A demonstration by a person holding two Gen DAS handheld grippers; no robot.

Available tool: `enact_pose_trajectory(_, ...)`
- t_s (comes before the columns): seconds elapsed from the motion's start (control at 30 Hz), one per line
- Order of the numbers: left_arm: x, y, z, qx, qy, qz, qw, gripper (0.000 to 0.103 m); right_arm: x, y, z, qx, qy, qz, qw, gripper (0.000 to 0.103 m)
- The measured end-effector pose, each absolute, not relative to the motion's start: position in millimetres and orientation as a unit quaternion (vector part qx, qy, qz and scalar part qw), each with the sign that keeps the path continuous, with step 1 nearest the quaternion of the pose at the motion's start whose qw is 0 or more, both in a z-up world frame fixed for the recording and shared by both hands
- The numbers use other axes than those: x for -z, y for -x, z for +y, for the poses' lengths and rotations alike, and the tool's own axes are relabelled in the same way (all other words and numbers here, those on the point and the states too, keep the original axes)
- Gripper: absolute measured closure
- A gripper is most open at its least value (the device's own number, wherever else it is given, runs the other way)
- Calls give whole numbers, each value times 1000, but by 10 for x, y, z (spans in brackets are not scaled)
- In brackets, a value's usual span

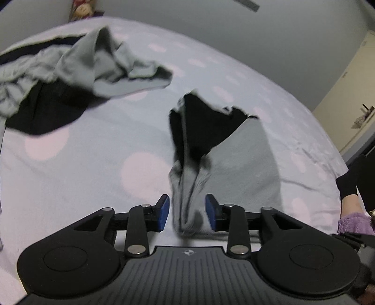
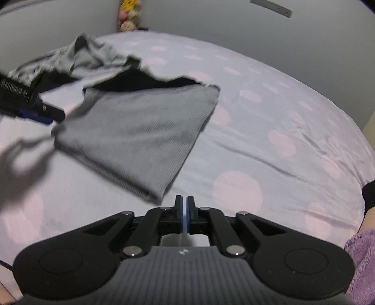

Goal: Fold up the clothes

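A grey ribbed garment (image 1: 234, 169) with a black part at its far end lies partly folded on the bed. In the right wrist view the same garment (image 2: 140, 131) spreads out flat to the left of centre. My left gripper (image 1: 187, 211) is open; the garment's near corner lies between its blue pads (image 1: 164, 212), and they do not press on it. In the right wrist view the left gripper (image 2: 50, 116) reaches in at that garment's left corner. My right gripper (image 2: 186, 211) is shut with nothing in it, just right of the garment's near corner.
A heap of grey and black clothes (image 1: 58, 77) lies at the far left of the bed, whose lilac sheet (image 2: 269, 140) has pink dots. Plush toys (image 2: 129, 16) sit at the far corner by the wall. A cream cupboard (image 1: 346, 93) stands to the right. A purple fleece sleeve (image 2: 361, 262) is at the lower right.
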State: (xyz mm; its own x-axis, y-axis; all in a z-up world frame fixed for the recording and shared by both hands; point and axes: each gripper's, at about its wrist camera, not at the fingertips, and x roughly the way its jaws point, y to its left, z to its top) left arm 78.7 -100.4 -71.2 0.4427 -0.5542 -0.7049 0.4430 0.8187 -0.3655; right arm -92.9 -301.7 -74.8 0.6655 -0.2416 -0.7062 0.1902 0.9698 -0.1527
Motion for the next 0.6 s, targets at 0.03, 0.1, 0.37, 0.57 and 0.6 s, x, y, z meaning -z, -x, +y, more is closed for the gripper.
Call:
enact_pose_trajectory(0.03, 679, -801, -1029, 298, 63, 431, 849, 56, 709, 913, -3047, 119, 23, 385, 915, 96)
enact_pose_trajectory(0.1, 629, -871, -1088, 301, 66, 421, 853, 55, 628, 863, -3120, 117, 4, 373, 920, 81)
enact_pose_trajectory(0.37, 532, -1337, -1359, 289, 52, 411, 863, 45, 374, 552, -3474, 102, -60, 324, 939, 48)
enact_pose_trajectory(0.57, 741, -1795, -1468, 277, 83, 440, 850, 44, 400, 185, -3762, 90, -115, 317, 937, 44)
enact_pose_trajectory(0.6, 795, -1856, -1482, 277, 87, 446, 847, 44, 415, 122, -3803, 89, -121, 316, 937, 42)
